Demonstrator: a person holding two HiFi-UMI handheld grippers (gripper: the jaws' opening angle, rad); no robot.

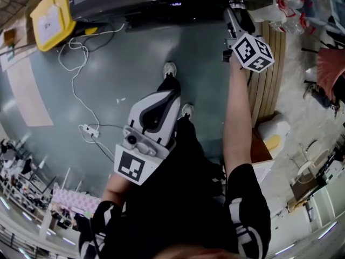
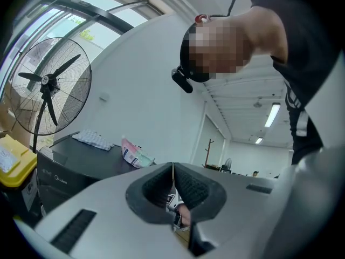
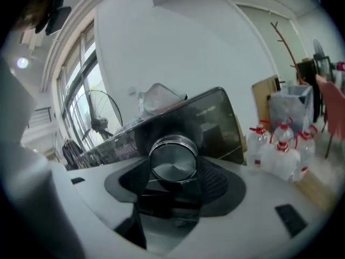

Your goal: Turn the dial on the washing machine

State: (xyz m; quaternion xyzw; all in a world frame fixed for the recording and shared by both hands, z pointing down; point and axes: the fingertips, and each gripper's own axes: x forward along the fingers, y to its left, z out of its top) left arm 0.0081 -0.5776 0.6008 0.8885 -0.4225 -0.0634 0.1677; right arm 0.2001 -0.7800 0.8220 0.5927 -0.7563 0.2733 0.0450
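Note:
The washing machine [image 1: 161,4] stands dark along the top of the head view. My right gripper [image 1: 235,7] reaches out to its front at the upper right and hides the dial there. In the right gripper view the round silver dial [image 3: 172,163] fills the gap between the jaws, and both pads touch its rim; my right gripper [image 3: 172,172] is shut on it. My left gripper [image 1: 170,91] hangs low near the person's legs, far from the machine. Its jaws meet in a thin line with nothing between them [image 2: 173,171].
A yellow bin [image 1: 51,15] stands left of the machine. A white cable with a power strip [image 1: 89,129] lies on the grey floor. A slatted wooden panel [image 1: 267,80] and water bottles [image 3: 280,144] stand at the right. A standing fan [image 2: 48,85] is behind the machine.

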